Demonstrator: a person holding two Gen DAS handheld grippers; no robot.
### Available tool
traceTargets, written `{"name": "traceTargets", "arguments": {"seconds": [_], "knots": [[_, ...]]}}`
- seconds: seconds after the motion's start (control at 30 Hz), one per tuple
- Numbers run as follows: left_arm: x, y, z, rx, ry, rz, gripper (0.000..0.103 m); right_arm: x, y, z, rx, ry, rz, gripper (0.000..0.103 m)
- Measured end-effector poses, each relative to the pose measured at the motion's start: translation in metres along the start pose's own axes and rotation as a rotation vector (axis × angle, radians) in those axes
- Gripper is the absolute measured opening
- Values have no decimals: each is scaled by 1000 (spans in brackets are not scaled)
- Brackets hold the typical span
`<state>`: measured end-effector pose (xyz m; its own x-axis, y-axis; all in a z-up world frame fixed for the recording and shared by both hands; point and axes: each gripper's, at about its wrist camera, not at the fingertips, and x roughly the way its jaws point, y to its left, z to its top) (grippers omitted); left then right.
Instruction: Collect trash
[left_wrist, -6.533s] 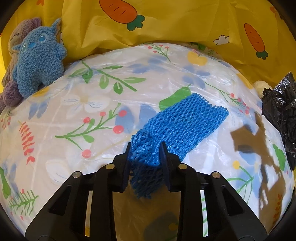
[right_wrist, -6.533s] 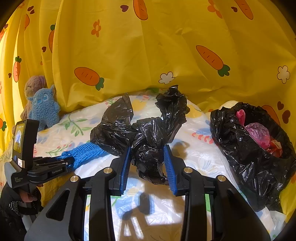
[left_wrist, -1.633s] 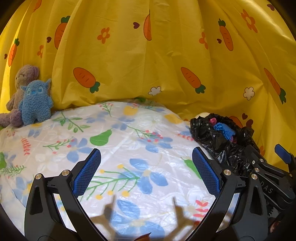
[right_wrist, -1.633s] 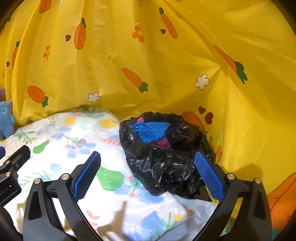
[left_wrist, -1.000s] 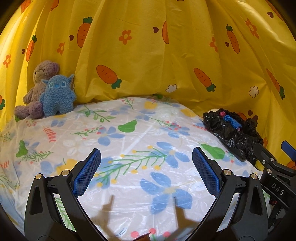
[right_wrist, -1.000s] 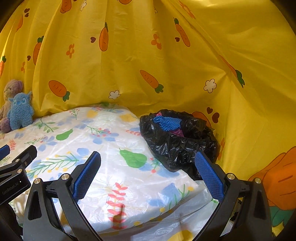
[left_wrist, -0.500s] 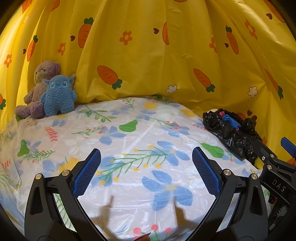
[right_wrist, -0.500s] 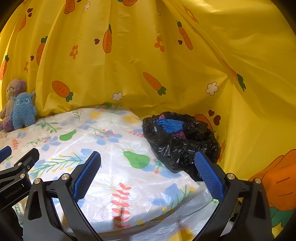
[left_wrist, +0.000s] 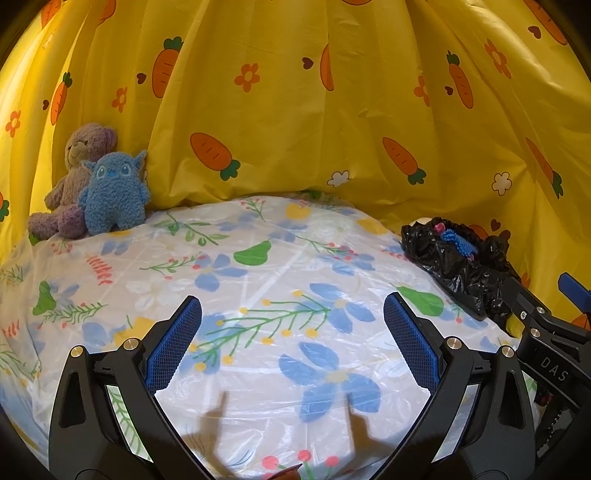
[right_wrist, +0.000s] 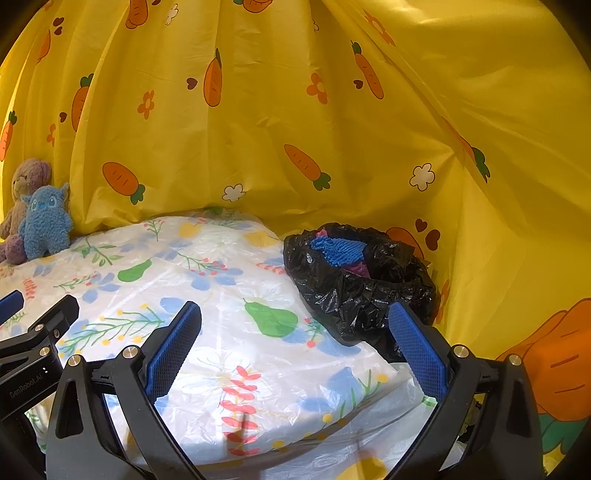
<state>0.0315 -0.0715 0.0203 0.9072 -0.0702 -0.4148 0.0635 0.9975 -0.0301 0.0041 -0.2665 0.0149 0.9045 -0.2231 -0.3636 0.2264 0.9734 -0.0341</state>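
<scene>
The left gripper (left_wrist: 291, 336) has its 2 blue-padded fingers spread wide and holds nothing; the right gripper (right_wrist: 295, 343) is spread the same way, also empty. Both hover above the flowered table cover (left_wrist: 258, 266), well apart from anything loose. The black trash bag (right_wrist: 354, 284) sits at the table's far right corner against the yellow carrot curtain (right_wrist: 295, 110), its mouth open, with a blue foam net (right_wrist: 338, 249) and something pink on top. No stray trash shows on the cover, so the collecting looks finished. To close well, keep both grippers clear of the bag's rim and leave the 2 stuffed toys (left_wrist: 96, 188) at the far left alone.
</scene>
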Motion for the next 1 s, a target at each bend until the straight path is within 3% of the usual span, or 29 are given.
{"name": "traceTargets", "arguments": {"seconds": [1.0], "knots": [[-1, -4, 2, 3, -4, -1, 97, 0, -1, 1, 2, 0, -1, 97]]}}
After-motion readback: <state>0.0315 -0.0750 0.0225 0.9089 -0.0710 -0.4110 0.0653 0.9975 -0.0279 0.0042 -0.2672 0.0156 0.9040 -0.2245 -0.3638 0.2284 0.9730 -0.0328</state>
